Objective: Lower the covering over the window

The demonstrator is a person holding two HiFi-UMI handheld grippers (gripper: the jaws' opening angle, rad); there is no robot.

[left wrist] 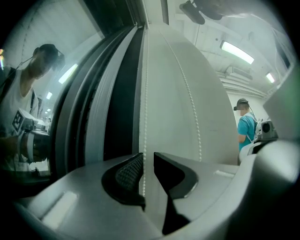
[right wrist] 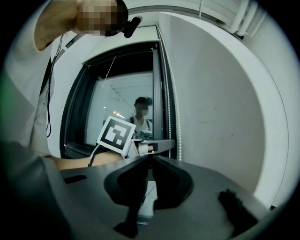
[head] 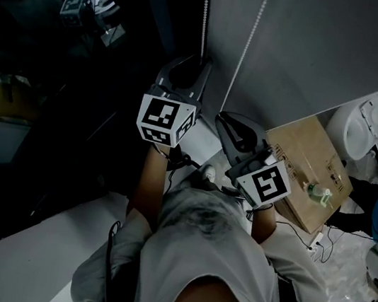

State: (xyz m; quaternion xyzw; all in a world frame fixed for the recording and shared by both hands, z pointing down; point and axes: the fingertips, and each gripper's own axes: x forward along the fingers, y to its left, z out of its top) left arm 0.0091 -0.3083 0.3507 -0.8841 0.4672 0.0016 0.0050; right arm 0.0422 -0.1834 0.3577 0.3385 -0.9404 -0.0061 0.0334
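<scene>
**Left tool open around the bead chain, right tool closed beside it**

The left tool (left wrist: 147, 157) points level at the right edge of the window (right wrist: 122, 103), with its jaws a narrow gap apart. One strand of the blind's bead chain (left wrist: 144, 117) runs straight down through that gap. It lies close along the ribbed face of the left-hand jaw, while the other jaw stands clear of it, so the chain is not pinched. The chain's other strand (left wrist: 194, 108) hangs free further right, in front of the pale wall (left wrist: 178, 84). The right tool (right wrist: 149, 159) sits just beside the left one, apart from both strands. Its jaws are closed tip to tip, and nothing shows between them. In the right gripper view the window is uncovered. The blind's fabric cannot be made out in any view.
</scene>
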